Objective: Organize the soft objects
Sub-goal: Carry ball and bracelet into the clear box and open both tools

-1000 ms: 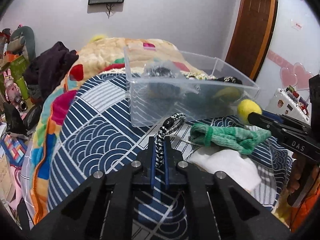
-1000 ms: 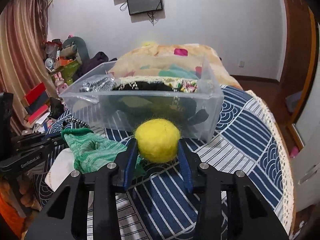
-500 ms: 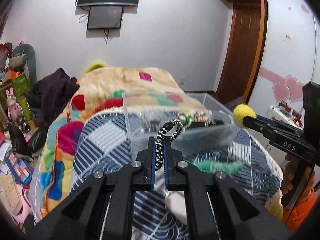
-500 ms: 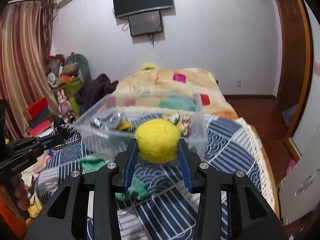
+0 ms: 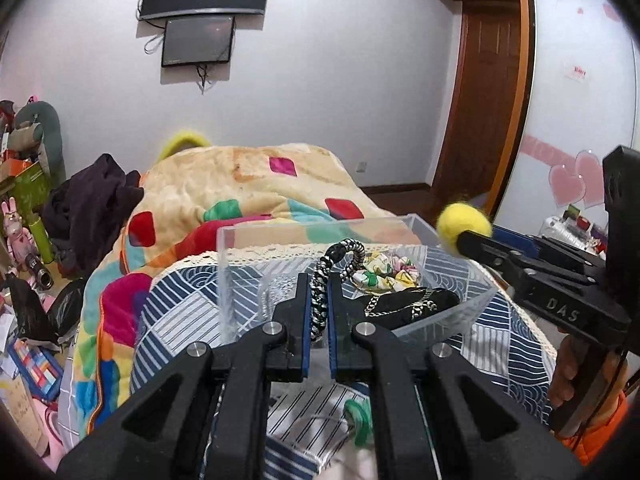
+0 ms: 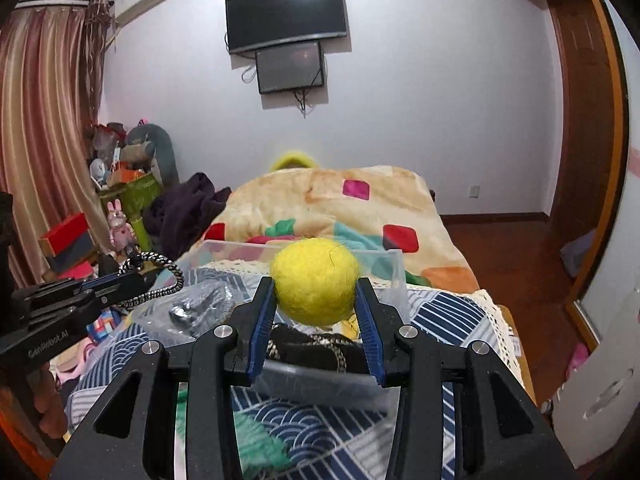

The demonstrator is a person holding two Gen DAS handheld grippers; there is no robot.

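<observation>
On the bed, clear bin (image 5: 240, 280) holds scrunchies; left gripper (image 5: 319, 308) pinches braided band (image 5: 340, 256), right gripper (image 6: 316, 312) clamps yellow ball (image 6: 314, 282).

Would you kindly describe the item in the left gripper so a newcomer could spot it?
Find the clear plastic bin on the blue patterned bedspread. Just before it, the left gripper pinches a black-and-white braided hair tie, looped and ropelike, unlike the fuzzy yellow ball.

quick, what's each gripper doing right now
Left gripper: closed on the black-and-white braided hair tie.
Right gripper: closed on the yellow felt ball.
</observation>
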